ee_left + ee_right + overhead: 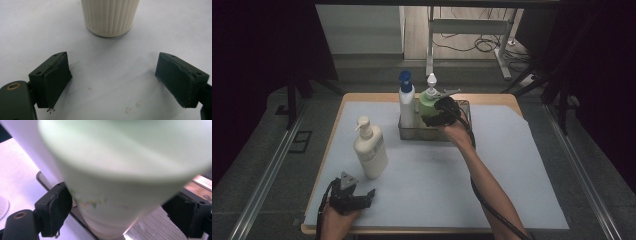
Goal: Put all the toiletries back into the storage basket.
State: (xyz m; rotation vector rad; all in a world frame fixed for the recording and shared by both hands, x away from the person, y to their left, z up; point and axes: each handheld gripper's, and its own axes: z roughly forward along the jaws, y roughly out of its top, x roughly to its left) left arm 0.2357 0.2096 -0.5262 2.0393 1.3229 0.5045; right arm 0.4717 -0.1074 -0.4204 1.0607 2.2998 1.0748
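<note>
Metal tray [464,106], far centre of table [492,170]: holds blue-capped white bottle [406,102] and green bottle [428,100], both upright. Right gripper [430,119] pinches green bottle inside tray. Cream pump bottle [370,149] stands outside, near left gripper [368,196], jaws spread, empty.

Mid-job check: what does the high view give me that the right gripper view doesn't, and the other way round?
High view alone: the cream pump bottle standing on the paper, the open left gripper near it, and the blue-capped bottle in the metal tray.

Right gripper view alone: close up, the pads flank the bottle; contact on the far side is unclear.

Both: the green bottle at the right gripper, over the tray.
</note>
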